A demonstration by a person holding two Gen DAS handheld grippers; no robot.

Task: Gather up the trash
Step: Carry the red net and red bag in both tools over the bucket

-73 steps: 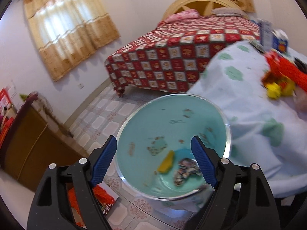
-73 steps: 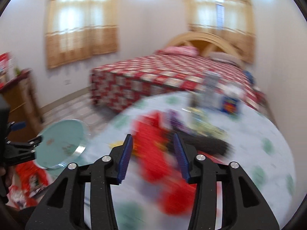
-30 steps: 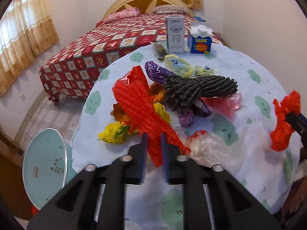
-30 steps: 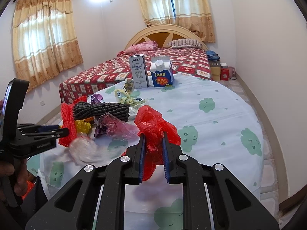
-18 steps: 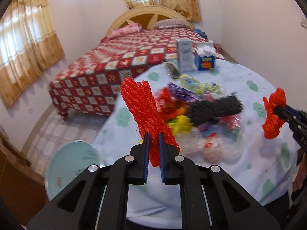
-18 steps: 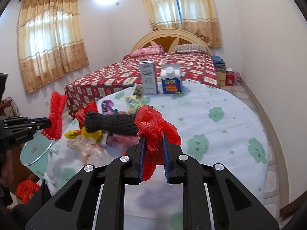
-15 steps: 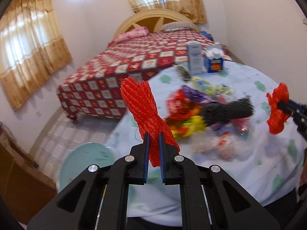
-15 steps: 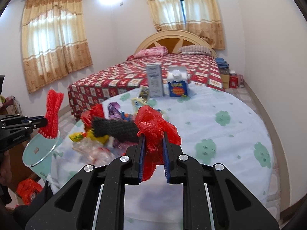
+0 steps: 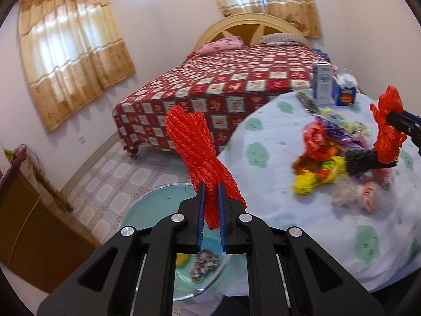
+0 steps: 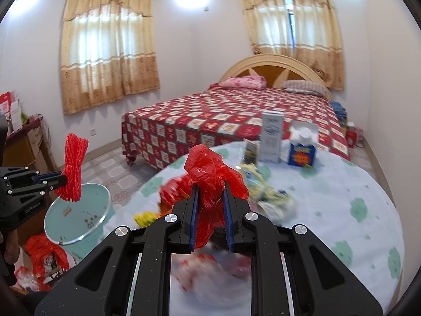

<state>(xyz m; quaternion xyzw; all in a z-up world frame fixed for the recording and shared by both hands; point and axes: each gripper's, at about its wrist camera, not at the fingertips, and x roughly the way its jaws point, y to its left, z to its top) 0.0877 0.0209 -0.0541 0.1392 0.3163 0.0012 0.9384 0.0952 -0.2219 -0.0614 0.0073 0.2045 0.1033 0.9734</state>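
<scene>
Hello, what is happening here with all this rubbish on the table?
A person is clearing trash with two hand-held tongs. The left tongs are shut on a red mesh net, held above the teal bin beside the table. The right tongs are shut on a red plastic bag. More wrappers lie on the table.

A bed with a red checked cover and a curved wooden headboard stands against the far wall, a pink pillow and a grey one at its head. Tan curtains hang over two windows. A wooden cabinet stands on the patterned tile floor at the left.
</scene>
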